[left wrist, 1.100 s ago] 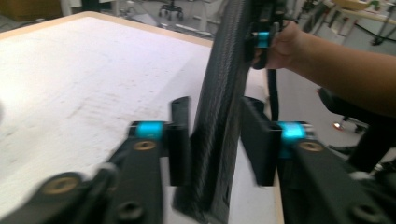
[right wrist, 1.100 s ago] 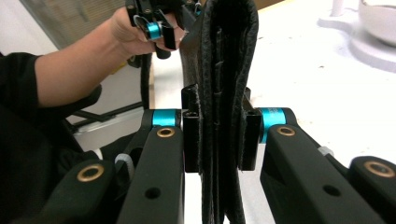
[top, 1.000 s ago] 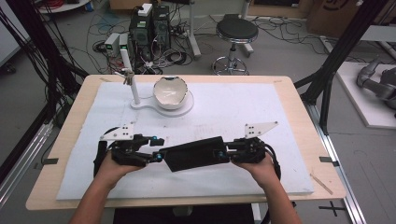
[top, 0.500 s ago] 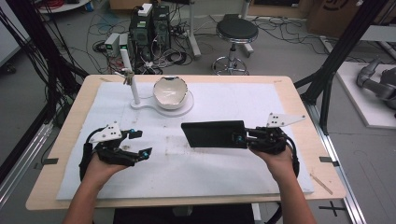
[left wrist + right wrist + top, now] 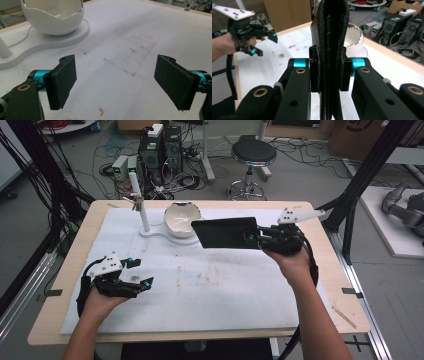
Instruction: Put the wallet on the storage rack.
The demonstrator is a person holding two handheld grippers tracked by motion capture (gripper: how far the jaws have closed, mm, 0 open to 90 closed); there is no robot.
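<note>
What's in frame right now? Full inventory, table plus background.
black flat case: 1, black, clamped edge-on in the right gripper, held above the table near the bowl
bowl: 1, white, on the white stand base at the table's far side
stand post: 1, white, upright left of the bowl
table cover: 1, white, stained, over the wooden table
stool: 1, black seat, floor behind the table
computer towers: 2, black, floor behind the table
left gripper: 1, black, jaws apart, low over the cover, near left
right gripper: 1, black, far right
</note>
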